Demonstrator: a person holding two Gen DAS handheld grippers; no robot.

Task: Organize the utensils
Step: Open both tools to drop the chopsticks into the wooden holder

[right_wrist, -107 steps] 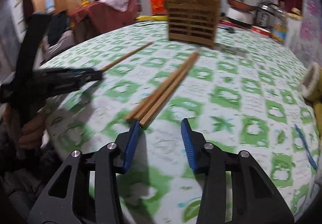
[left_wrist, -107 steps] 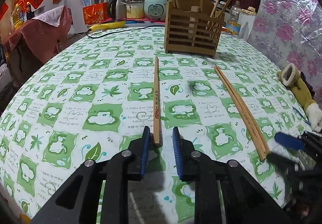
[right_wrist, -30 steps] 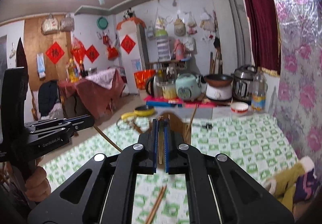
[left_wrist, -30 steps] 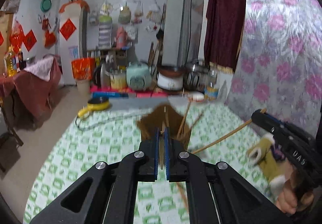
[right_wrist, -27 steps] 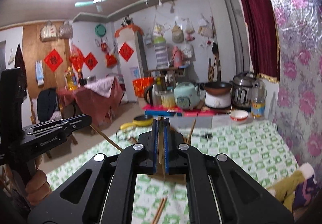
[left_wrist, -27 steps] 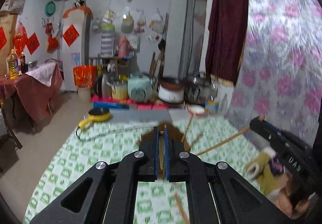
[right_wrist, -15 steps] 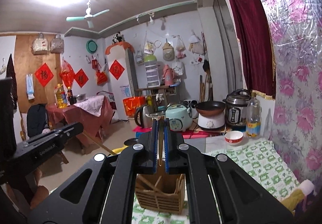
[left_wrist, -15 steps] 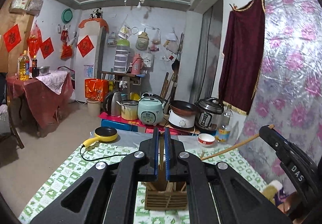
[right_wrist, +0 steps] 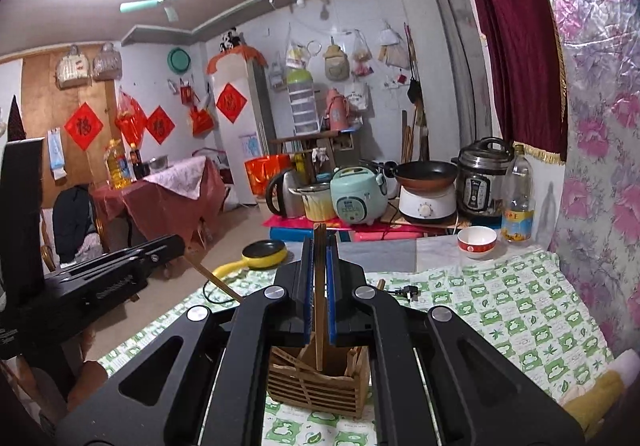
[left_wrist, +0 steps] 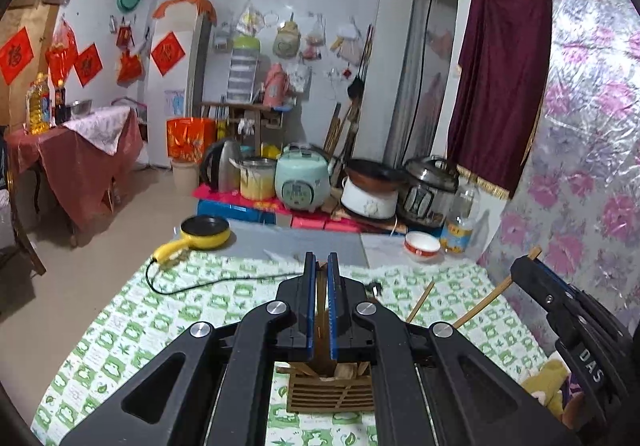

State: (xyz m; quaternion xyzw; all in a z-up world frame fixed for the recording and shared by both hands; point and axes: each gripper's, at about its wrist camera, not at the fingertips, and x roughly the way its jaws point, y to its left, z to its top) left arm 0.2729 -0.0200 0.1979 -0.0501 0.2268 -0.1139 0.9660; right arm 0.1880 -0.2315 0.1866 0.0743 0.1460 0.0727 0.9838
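My left gripper (left_wrist: 320,270) is shut on a wooden chopstick (left_wrist: 320,310) that hangs down over the slatted wooden utensil holder (left_wrist: 330,394) on the table. My right gripper (right_wrist: 319,246) is shut on a chopstick (right_wrist: 319,306) whose lower tip reaches into the same holder (right_wrist: 316,390). The holder has several chopsticks in it. In the left wrist view the right gripper (left_wrist: 528,266) shows at the right with its chopstick (left_wrist: 484,304) slanting down. In the right wrist view the left gripper (right_wrist: 176,244) shows at the left with its chopstick (right_wrist: 214,278).
The table has a green and white patterned cloth (left_wrist: 132,310). A yellow pan (left_wrist: 204,234) with a black cord, a red and white bowl (left_wrist: 422,246) and a bottle (right_wrist: 518,193) stand at its far edge. A yellow stuffed toy (right_wrist: 596,386) lies at the right.
Both grippers have moved closer over the holder with their chopsticks, tilting down a little. The right chopstick's tip now reaches into the holder.
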